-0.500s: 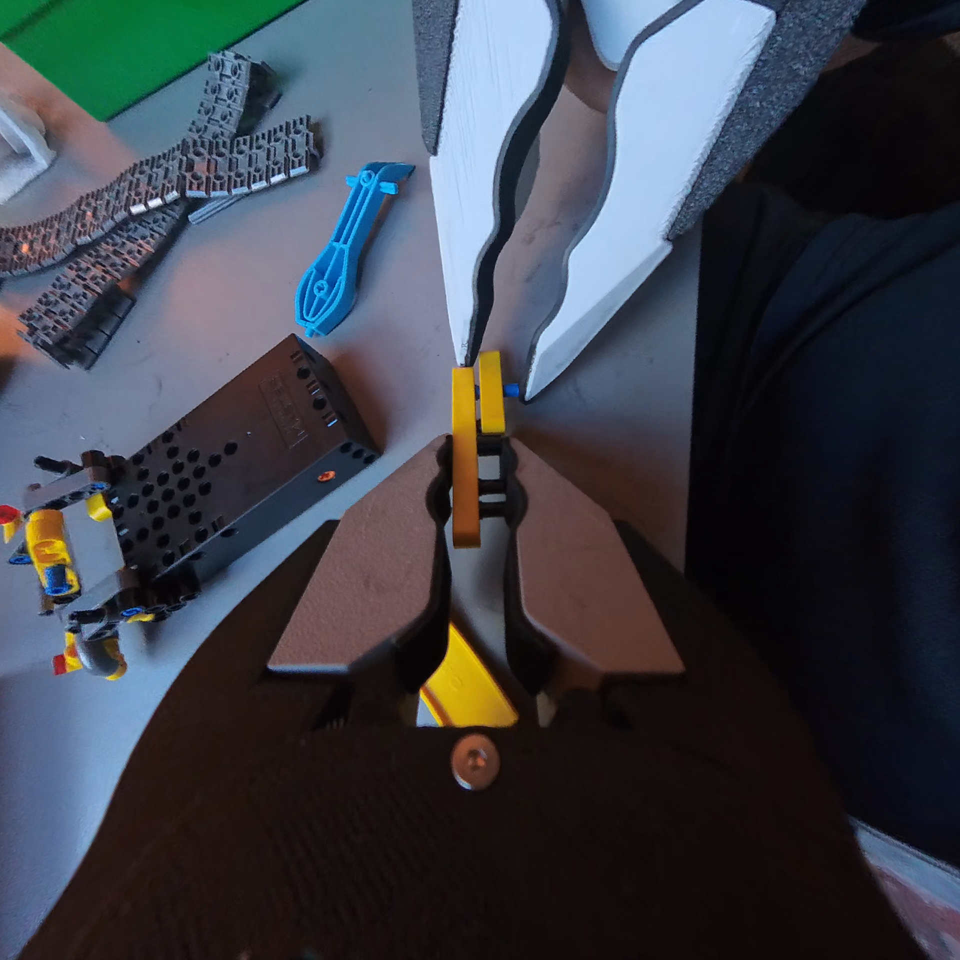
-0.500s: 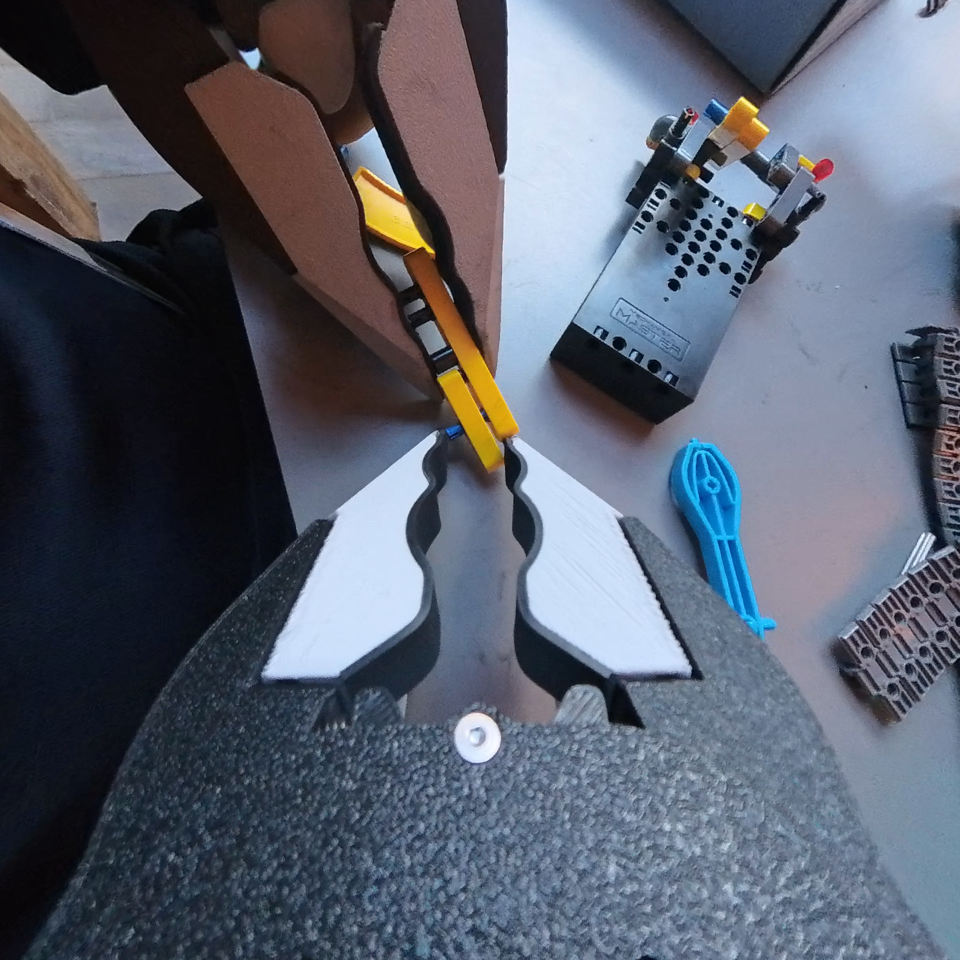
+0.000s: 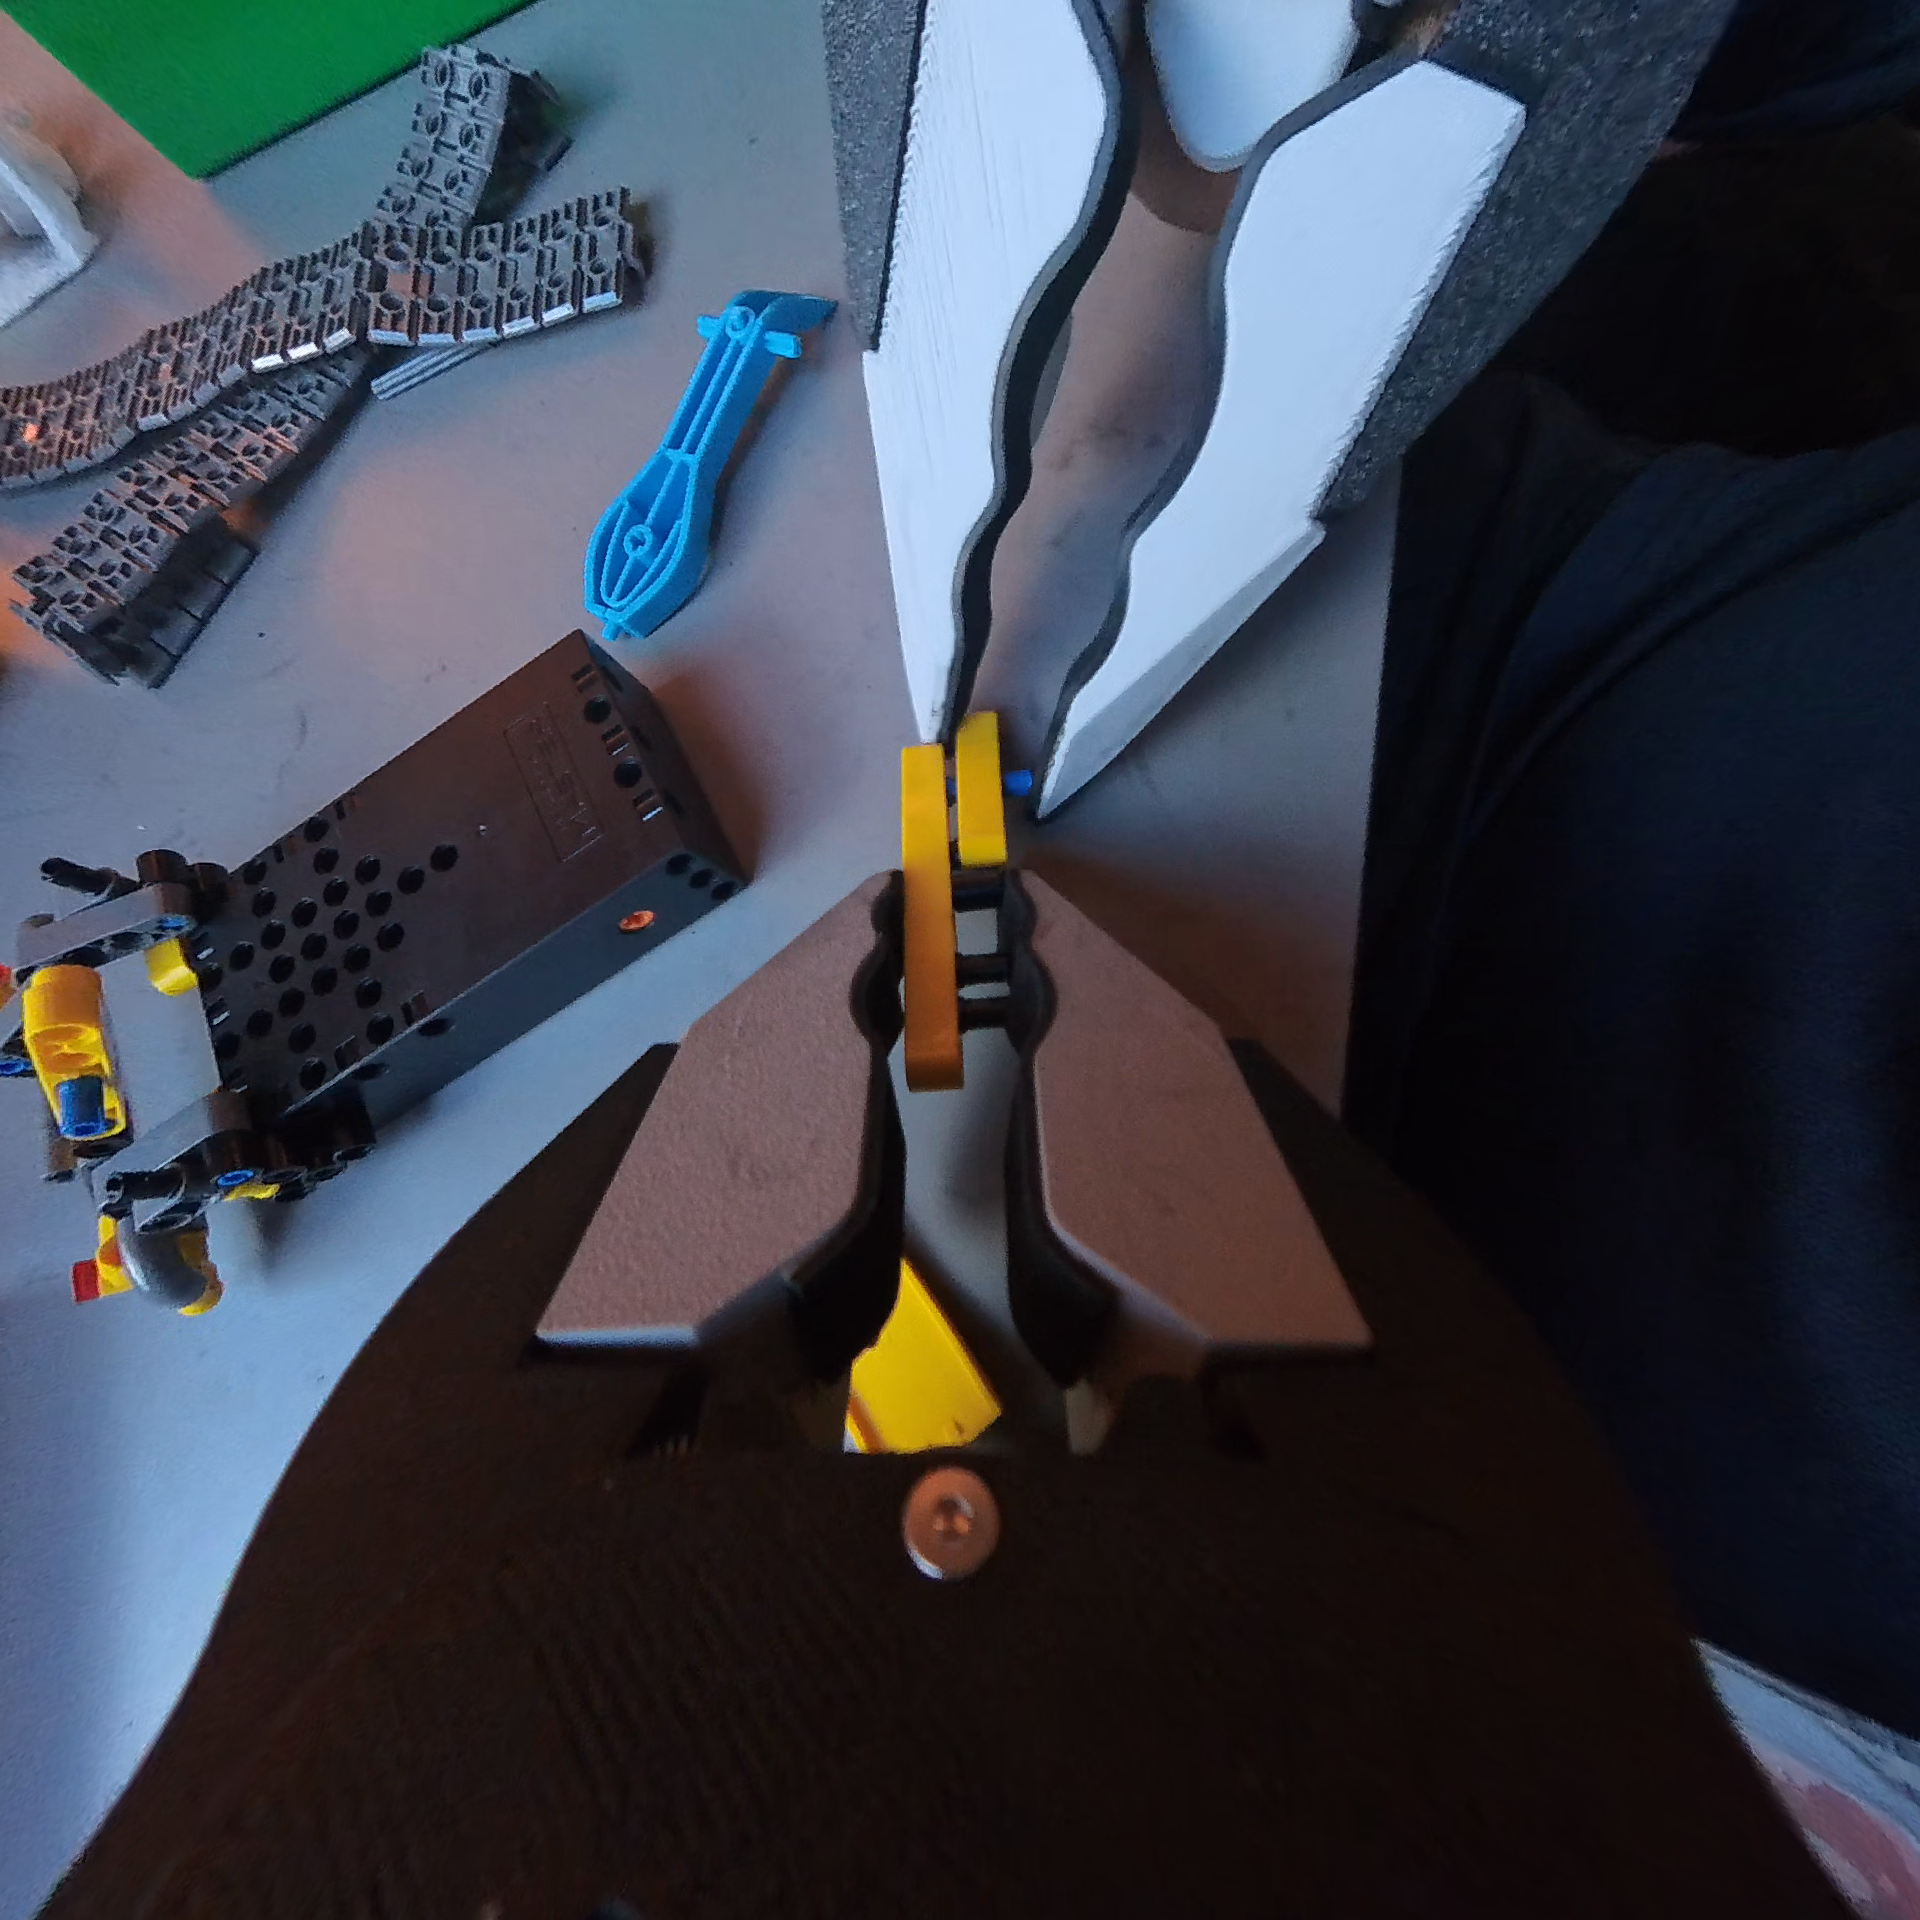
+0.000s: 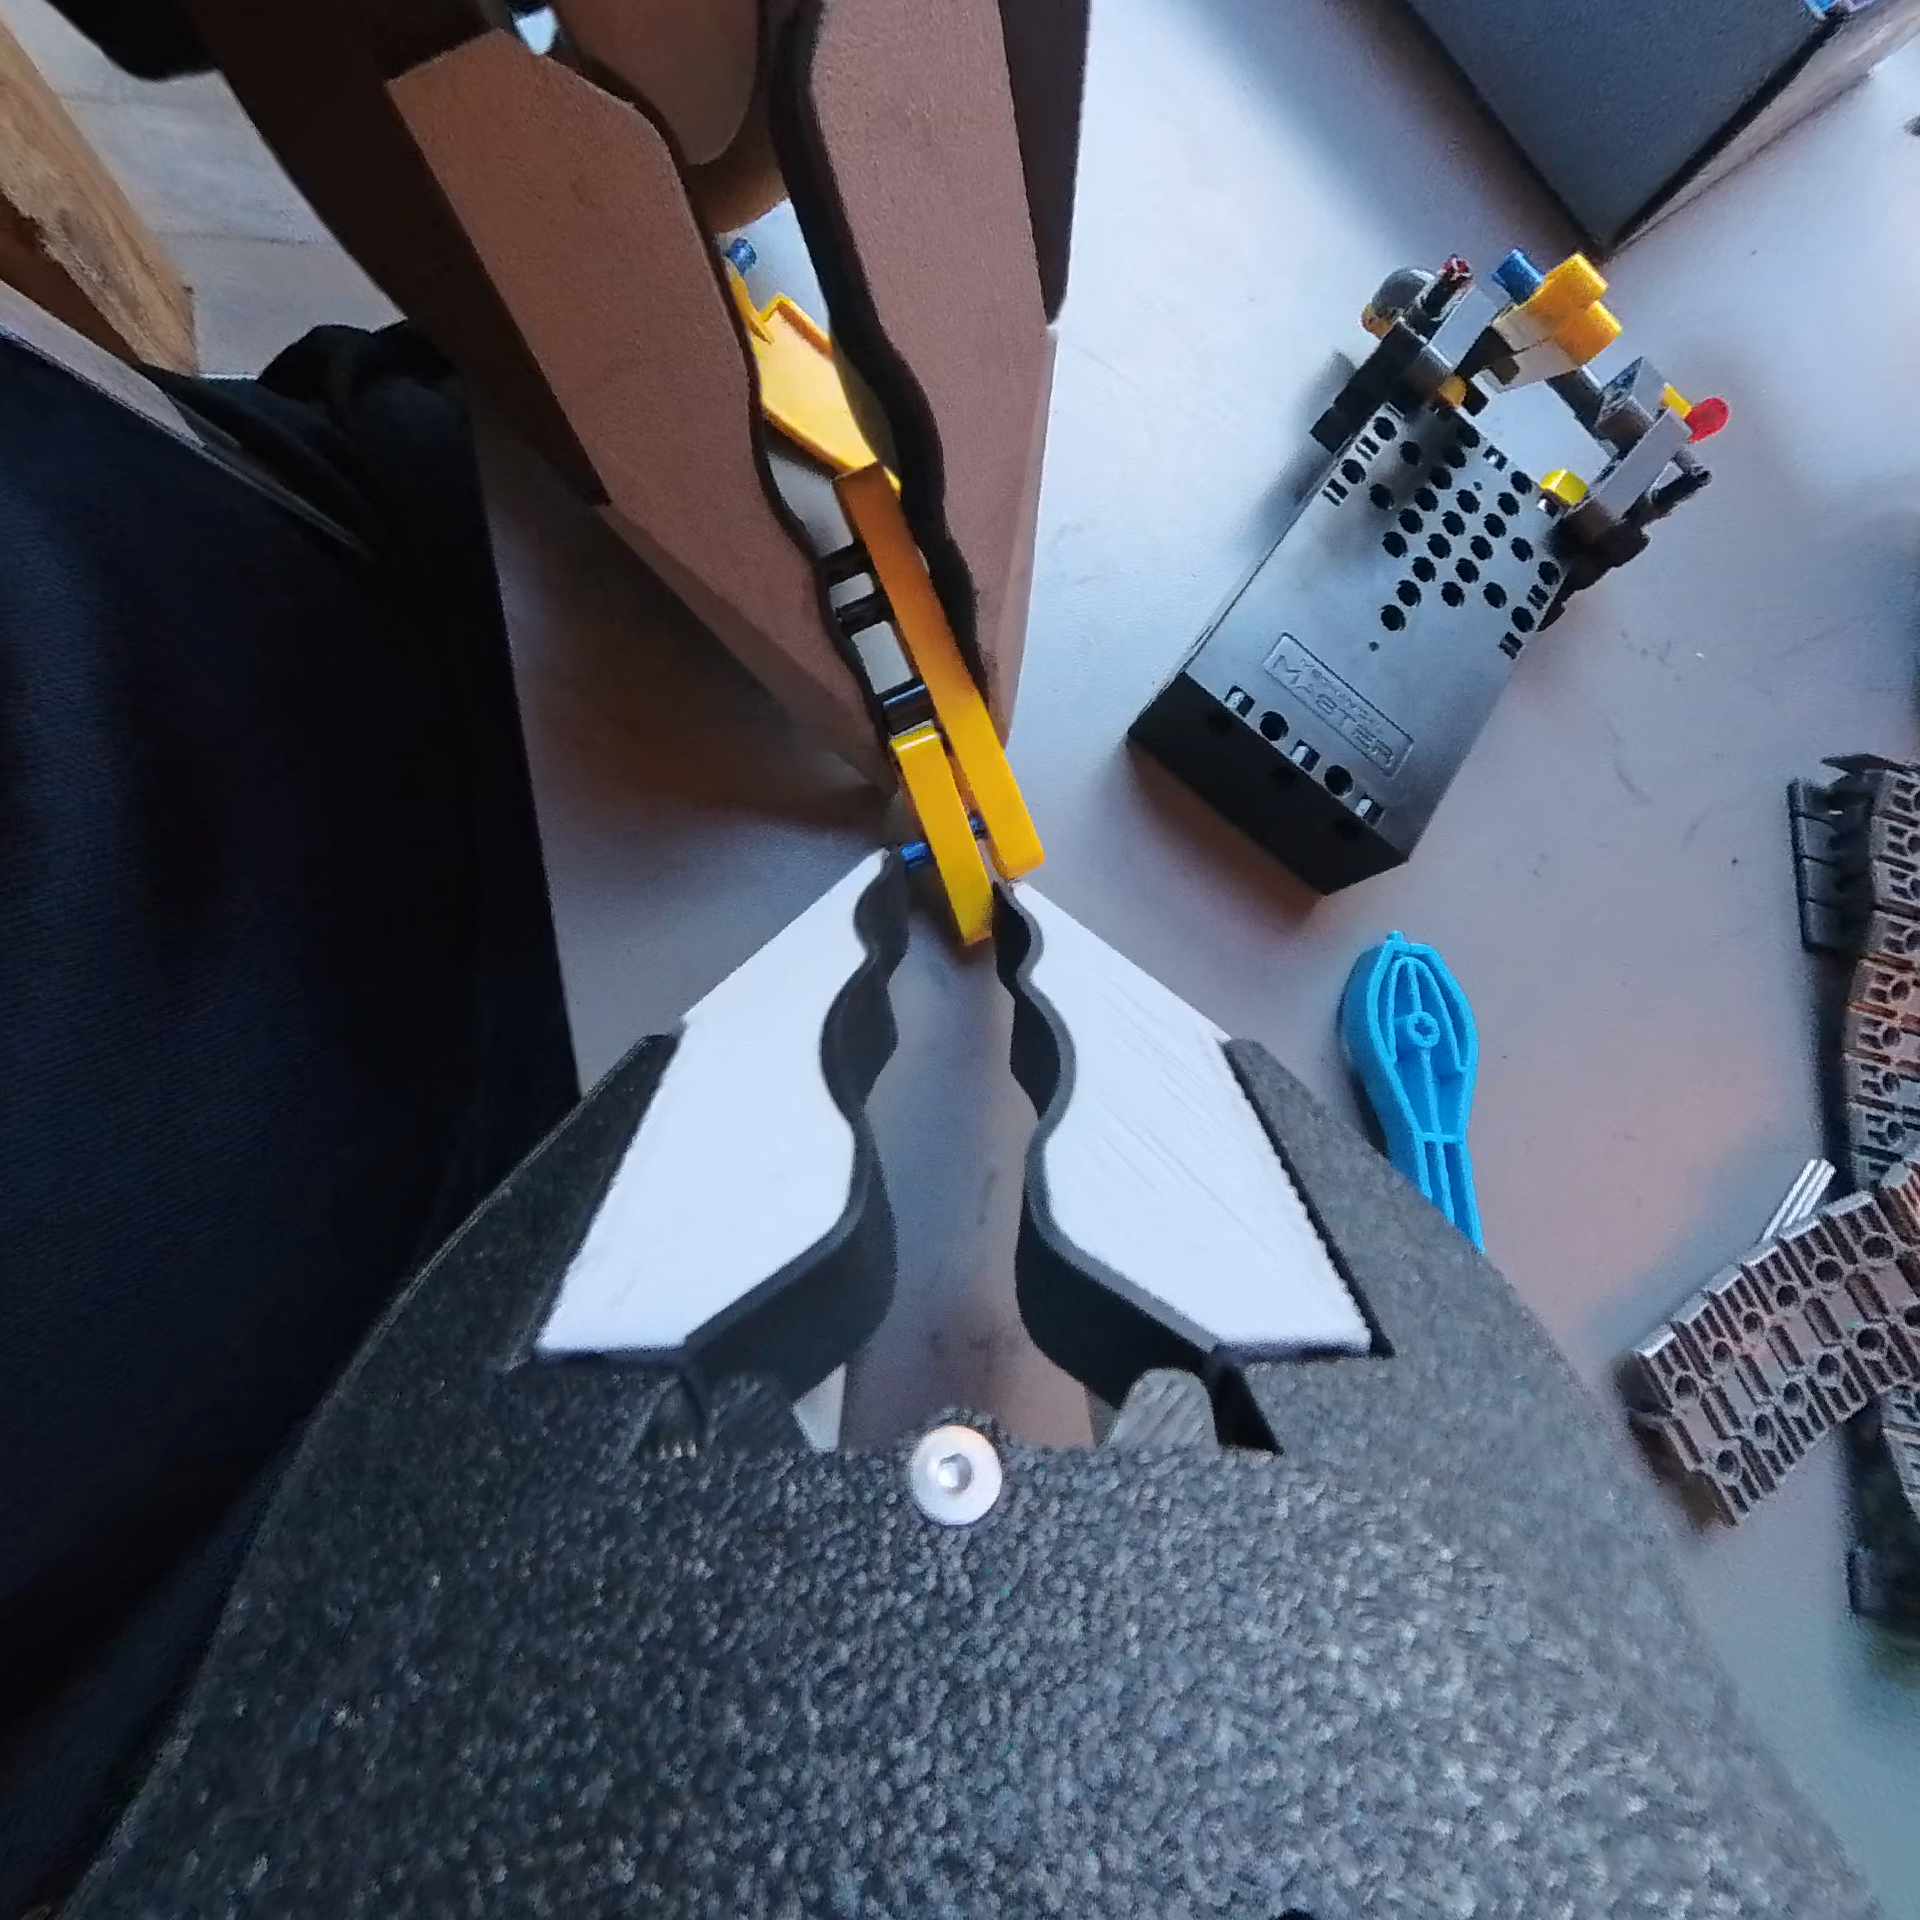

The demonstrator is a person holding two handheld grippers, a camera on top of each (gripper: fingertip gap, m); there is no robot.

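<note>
My left gripper (image 3: 954,883), with brown fingers, is shut on a yellow beam assembly (image 3: 928,935) with black connectors between two beams, held above the grey table. A yellow part shows deeper between its fingers. My right gripper (image 4: 943,878), with white fingers, faces it tip to tip and pinches the assembly's free end (image 4: 966,894). One fingertip presses on a small blue pin (image 4: 912,854) that sticks out of the side, the other on the yellow beam. The right gripper also shows in the left wrist view (image 3: 992,769), and the left gripper in the right wrist view (image 4: 940,748).
A black perforated block (image 3: 416,904) with yellow and grey parts attached lies on the table, beside a blue plastic tool (image 3: 675,488) and grey track links (image 3: 312,312). A green board (image 3: 208,62) lies farther off. A person's dark clothing (image 3: 1662,935) is at the table's edge. The grippers are tip to tip, or close to it.
Almost nothing. Both grippers keep their hold on the yellow assembly. The right wrist view has shifted and tilted slightly.
</note>
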